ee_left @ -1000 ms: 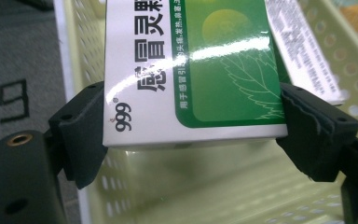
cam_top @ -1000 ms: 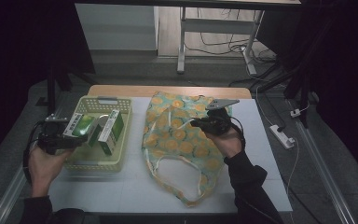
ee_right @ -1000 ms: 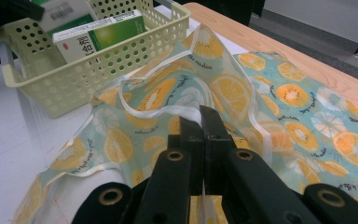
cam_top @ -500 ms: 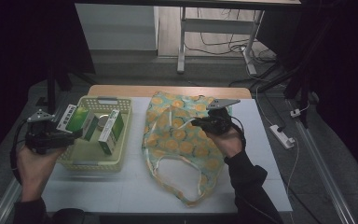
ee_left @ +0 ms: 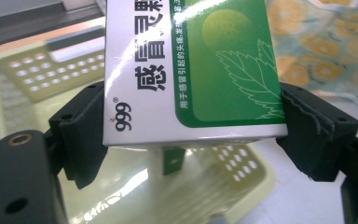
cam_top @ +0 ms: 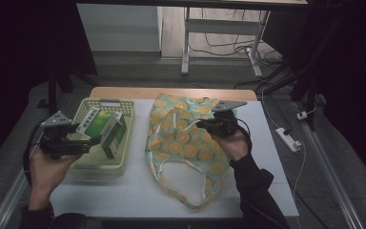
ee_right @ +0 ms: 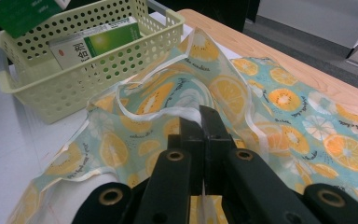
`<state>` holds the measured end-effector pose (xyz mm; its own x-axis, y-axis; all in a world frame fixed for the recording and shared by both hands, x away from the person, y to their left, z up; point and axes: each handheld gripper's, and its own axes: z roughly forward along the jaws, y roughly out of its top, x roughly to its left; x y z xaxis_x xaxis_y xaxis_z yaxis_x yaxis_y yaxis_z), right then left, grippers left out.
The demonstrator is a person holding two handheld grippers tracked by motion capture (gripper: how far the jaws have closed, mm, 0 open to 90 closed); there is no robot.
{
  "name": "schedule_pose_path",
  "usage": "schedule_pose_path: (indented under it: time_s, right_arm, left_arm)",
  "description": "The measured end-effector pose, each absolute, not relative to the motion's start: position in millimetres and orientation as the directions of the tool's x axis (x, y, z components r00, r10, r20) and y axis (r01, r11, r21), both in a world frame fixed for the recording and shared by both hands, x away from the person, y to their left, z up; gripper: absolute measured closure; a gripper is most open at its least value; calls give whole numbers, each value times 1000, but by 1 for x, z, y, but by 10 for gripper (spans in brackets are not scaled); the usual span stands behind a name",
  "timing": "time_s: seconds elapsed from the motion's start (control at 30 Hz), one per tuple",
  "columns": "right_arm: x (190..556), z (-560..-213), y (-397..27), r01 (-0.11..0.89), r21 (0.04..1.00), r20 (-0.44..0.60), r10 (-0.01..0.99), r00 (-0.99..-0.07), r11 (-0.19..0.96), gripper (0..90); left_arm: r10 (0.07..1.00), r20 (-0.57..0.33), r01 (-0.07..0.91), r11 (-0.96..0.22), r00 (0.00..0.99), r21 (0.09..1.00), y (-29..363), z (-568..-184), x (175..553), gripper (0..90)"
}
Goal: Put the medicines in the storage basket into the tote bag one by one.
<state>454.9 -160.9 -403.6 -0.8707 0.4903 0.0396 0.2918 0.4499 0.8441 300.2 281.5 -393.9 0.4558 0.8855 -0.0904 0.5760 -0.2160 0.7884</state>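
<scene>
A: High view. What did each hand hold?

B: The left gripper (cam_top: 83, 140) was clamped on a green-and-white medicine box (cam_top: 94, 125), held above the near left part of a pale yellow basket (cam_top: 106, 103). A second box (cam_top: 116, 136) stood tilted inside the basket, just beside the held one. The right gripper (cam_top: 205, 125) rested on a fruit-print bag (cam_top: 186, 152), which lay flat on the white table (cam_top: 124, 191), to the right of the basket. Its handles pointed toward the person.

A: Left gripper view. How did the jaws stand?

B: Spread wide, one pad pressed on each side of the medicine box (ee_left: 191, 70). The box carried "999", Chinese characters and a leaf drawing on a green panel. Below and behind it lay the basket (ee_left: 37, 79), blurred; the bag (ee_left: 326, 60) showed at the upper right.

A: Right gripper view. Were those jaws apart?

B: No. They were pressed together, pinching the white-trimmed edge of the bag (ee_right: 279, 102) at its mouth, so that the fabric rose in a fold ahead of the tips. The basket (ee_right: 74, 88) stood beyond, at the upper left, with a box (ee_right: 98, 44) lying in it. A corner of the held box (ee_right: 18, 14) showed above the basket's far rim.
</scene>
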Motion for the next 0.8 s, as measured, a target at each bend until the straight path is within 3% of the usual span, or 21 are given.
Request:
schedule_pose_path:
  time_s: [0.8]
  right_arm:
    - [455, -404, -161, 293, 845, 40, 493, -869, 447, 897]
  left_arm:
    - [702, -140, 557, -410, 698, 722, 193, -421, 319, 176]
